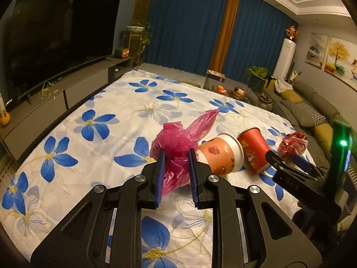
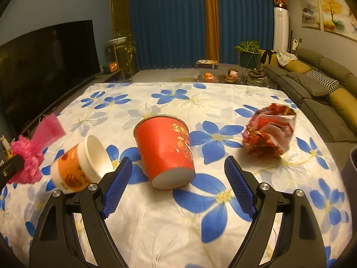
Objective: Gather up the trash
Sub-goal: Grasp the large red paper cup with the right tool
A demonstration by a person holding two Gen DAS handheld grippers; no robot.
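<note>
I am pinching a crumpled pink plastic bag (image 1: 178, 149) between the blue pads of my left claw (image 1: 176, 156); the pads are pressing into its sides and one loose end of the bag is sticking up and away beyond them. The bag is hanging in my grip just above the flowered cloth (image 1: 93, 147) that is covering the table.

My right claw (image 2: 176, 167) is standing wide apart with nothing between its pads, and it is hovering over the cloth just short of a red paper cup (image 2: 164, 149). That cup is lying tilted on the cloth, its base toward me and its open mouth pointing away. Just to its left an orange and white paper cup (image 2: 78, 165) is lying on its side, its white mouth turned toward the red one; the two are looking very close, though I cannot tell whether they are touching. To the right, well apart from the cups, a crumpled red and white wrapper (image 2: 270, 131) is sitting on the cloth.

In the right claw's view the pink bag is showing at the far left edge, beside the orange cup.
</note>
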